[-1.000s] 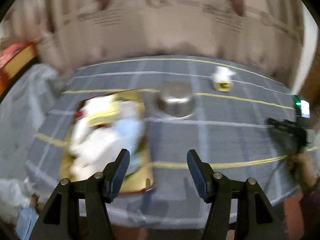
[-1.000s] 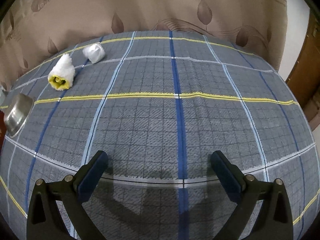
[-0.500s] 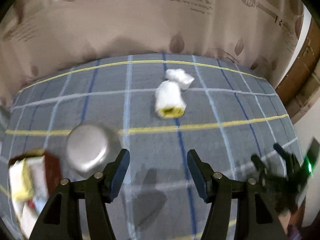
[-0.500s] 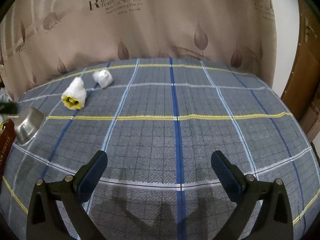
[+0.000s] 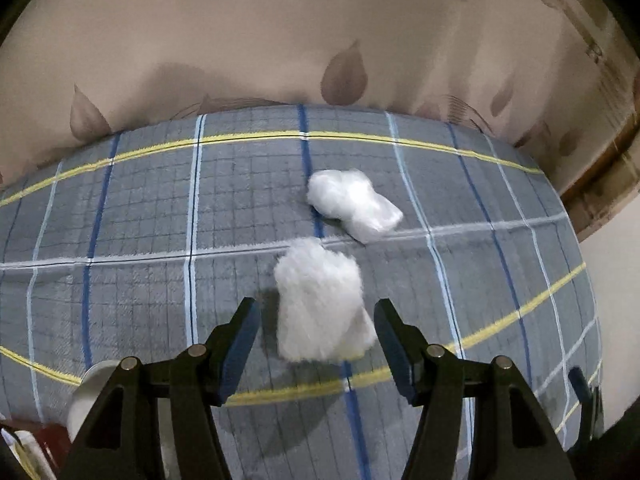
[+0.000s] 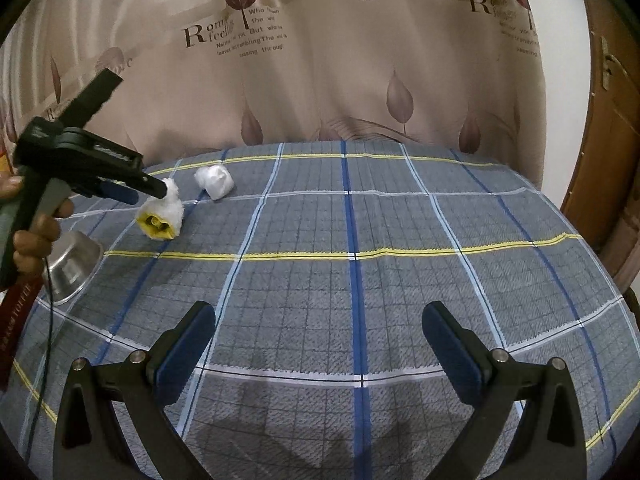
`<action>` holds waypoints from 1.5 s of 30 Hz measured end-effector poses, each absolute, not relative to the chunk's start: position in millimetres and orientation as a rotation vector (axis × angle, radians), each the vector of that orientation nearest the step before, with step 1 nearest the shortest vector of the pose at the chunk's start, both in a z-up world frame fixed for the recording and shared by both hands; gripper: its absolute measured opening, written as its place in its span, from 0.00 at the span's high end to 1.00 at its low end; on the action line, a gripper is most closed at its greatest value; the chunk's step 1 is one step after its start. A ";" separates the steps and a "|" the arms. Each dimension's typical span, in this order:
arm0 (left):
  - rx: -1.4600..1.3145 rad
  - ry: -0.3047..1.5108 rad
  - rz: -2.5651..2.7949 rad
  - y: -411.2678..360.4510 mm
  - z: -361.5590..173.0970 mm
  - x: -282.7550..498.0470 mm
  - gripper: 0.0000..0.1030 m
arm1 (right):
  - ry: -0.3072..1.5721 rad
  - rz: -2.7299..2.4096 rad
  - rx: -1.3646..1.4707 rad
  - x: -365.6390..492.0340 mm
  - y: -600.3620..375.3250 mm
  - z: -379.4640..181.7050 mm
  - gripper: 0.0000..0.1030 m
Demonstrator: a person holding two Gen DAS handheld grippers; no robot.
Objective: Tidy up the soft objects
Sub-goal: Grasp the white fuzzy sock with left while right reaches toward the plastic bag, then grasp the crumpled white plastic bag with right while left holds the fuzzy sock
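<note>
A fluffy white rolled towel [image 5: 320, 304] with a yellow end [image 6: 154, 228] lies on the plaid tablecloth [image 5: 160, 240]. My left gripper [image 5: 316, 308] is open and points steeply down, a finger on each side of the roll with a gap at both pads. The right wrist view shows the left gripper [image 6: 144, 192] in a person's hand [image 6: 36, 236], tips at the roll's far end. A crumpled white soft bundle [image 5: 354, 204] [image 6: 214, 180] rests just behind the roll. My right gripper [image 6: 320, 320] hangs open above bare cloth, holding nothing.
A steel bowl [image 6: 74, 268] stands at the table's left, with a dark red box [image 6: 16, 312] at the edge beside it. A leaf-print curtain [image 6: 340, 80] hangs behind the table and a wooden door [image 6: 600, 140] is at the right.
My left gripper swept right, away from the box and the bowl, and sank over the white roll, which now lies between its fingers. The right gripper tilted up slightly.
</note>
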State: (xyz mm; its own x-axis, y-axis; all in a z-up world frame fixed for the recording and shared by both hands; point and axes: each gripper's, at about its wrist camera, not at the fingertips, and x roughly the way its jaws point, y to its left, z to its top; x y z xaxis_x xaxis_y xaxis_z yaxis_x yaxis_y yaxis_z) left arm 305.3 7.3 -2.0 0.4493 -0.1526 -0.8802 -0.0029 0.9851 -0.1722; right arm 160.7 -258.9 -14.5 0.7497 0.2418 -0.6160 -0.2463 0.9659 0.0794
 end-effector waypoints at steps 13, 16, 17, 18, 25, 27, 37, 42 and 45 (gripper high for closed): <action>-0.118 1.167 -0.067 -6.0 -38.6 326.3 0.41 | 0.638 0.269 0.003 158.5 -260.5 -10.8 0.00; -0.142 1.118 -0.068 -8.7 -36.6 311.5 0.67 | 0.633 0.270 0.010 158.1 -261.9 -10.1 0.00; -0.150 1.107 -0.059 -8.2 -34.0 305.6 0.69 | 0.631 0.270 0.013 157.9 -262.4 -9.9 0.00; -0.166 1.092 -0.054 -9.6 -31.6 297.6 0.70 | 0.631 0.272 0.015 158.1 -262.9 -9.8 0.00; -0.215 1.037 -0.082 -16.0 -10.6 183.2 0.70 | 0.645 0.281 0.008 160.1 -261.6 -10.8 0.00; -0.219 1.036 -0.071 -14.1 -8.9 153.3 0.69 | 0.655 0.298 -0.005 160.6 -258.8 -11.5 0.00; -0.225 1.026 0.053 13.3 -17.0 54.2 0.67 | 0.716 0.581 -0.098 215.1 -196.4 -0.3 0.00; -0.237 1.022 0.062 20.8 -24.5 39.0 0.67 | 0.736 0.619 -0.175 279.3 -143.8 -5.7 0.08; -0.231 0.998 0.056 22.9 -21.9 36.9 0.66 | 0.754 0.631 -0.206 311.8 -112.7 -13.5 0.20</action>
State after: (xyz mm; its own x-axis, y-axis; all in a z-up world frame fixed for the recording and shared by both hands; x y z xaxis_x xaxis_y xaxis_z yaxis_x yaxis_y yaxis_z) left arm 36.9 22.9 -21.9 0.5431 -0.0587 -0.8376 -0.1525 0.9741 -0.1672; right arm 311.8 -112.7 -13.5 0.5560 0.4588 -0.6931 -0.6014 0.7976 0.0456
